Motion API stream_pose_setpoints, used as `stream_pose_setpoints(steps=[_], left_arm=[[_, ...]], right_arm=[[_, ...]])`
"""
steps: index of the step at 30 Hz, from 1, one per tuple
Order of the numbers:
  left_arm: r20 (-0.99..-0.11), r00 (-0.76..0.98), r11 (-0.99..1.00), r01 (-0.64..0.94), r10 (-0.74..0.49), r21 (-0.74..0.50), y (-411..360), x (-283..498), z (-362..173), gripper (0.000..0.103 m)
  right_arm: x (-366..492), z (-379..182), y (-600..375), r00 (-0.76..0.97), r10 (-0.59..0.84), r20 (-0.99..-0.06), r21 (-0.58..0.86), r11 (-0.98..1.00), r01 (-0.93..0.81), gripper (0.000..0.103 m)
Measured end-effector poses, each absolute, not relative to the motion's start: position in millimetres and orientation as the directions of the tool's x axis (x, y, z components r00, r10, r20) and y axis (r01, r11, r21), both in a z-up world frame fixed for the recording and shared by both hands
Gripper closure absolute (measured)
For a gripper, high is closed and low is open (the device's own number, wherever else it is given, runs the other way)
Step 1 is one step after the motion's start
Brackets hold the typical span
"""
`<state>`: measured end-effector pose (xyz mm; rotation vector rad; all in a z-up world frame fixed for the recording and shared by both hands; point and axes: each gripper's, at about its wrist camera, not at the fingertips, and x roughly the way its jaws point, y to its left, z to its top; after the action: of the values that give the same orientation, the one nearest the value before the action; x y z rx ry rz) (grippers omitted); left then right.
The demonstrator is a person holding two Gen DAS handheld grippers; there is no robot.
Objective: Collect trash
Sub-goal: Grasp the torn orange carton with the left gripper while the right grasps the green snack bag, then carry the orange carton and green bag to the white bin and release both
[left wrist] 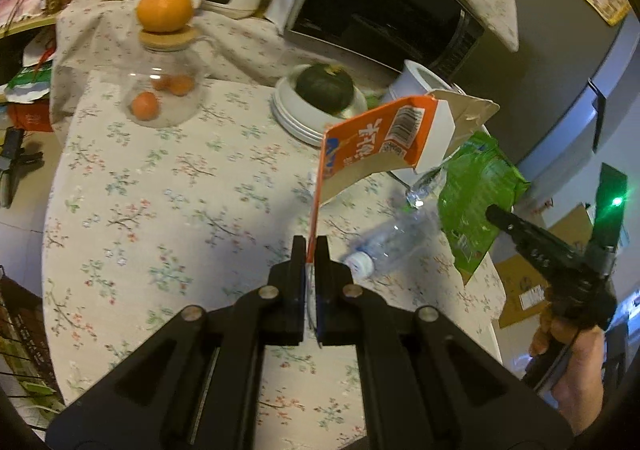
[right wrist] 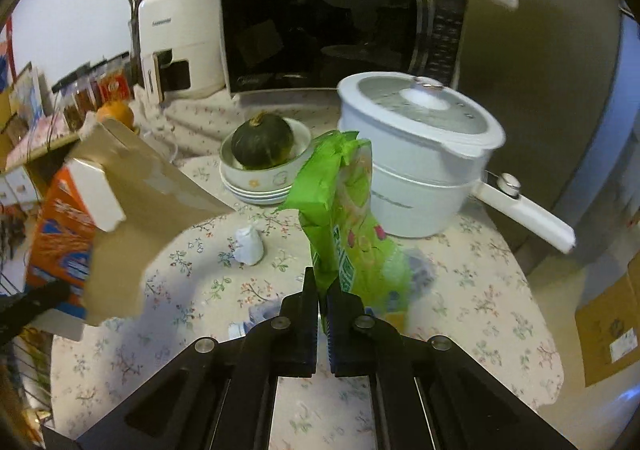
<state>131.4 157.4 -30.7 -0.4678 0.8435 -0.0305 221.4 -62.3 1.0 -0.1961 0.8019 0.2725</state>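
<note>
Tabletop [left wrist: 132,210], floral cloth: crowded; white pot [right wrist: 420,170] and bowl with squash [right wrist: 262,146] stand near carried items.
Orange carton [left wrist: 380,138]: flattened, lifted clear of tabletop, pinched at thin edge by clenched left gripper [left wrist: 311,250]. Risk: panel may pivot or slip out; swinging flap may strike pot.
Green wrapper [right wrist: 344,218]: aloft, clamped in shut right gripper [right wrist: 322,290]. Risk: slick film may slide free.
Plastic bottle [left wrist: 392,246]: lies uncollected below; may roll off edge if knocked.
Crumpled tissue [right wrist: 249,246]: small, easily overlooked.

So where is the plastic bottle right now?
The bottle lies on its side on the tablecloth in the left wrist view, right of the left gripper, below the held carton and green bag.
</note>
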Motion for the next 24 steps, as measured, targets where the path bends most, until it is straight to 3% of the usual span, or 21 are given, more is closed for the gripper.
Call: stream_pose_setpoints(steps=[19, 24], left_arm=[[-0.731, 0.602, 0.921, 0.016, -0.32, -0.39, 67, 141, -39, 0.099], [-0.744, 0.567, 0.922, 0.075, -0.352, -0.38, 41, 140, -44, 0.099]], right_arm=[[161, 10, -186, 0.694, 0.187, -0.696, 0.07, 0.978, -0.194, 0.099], [149, -3, -220, 0.647, 0.174, -0.743, 0.121, 0.985, -0.126, 0.099]])
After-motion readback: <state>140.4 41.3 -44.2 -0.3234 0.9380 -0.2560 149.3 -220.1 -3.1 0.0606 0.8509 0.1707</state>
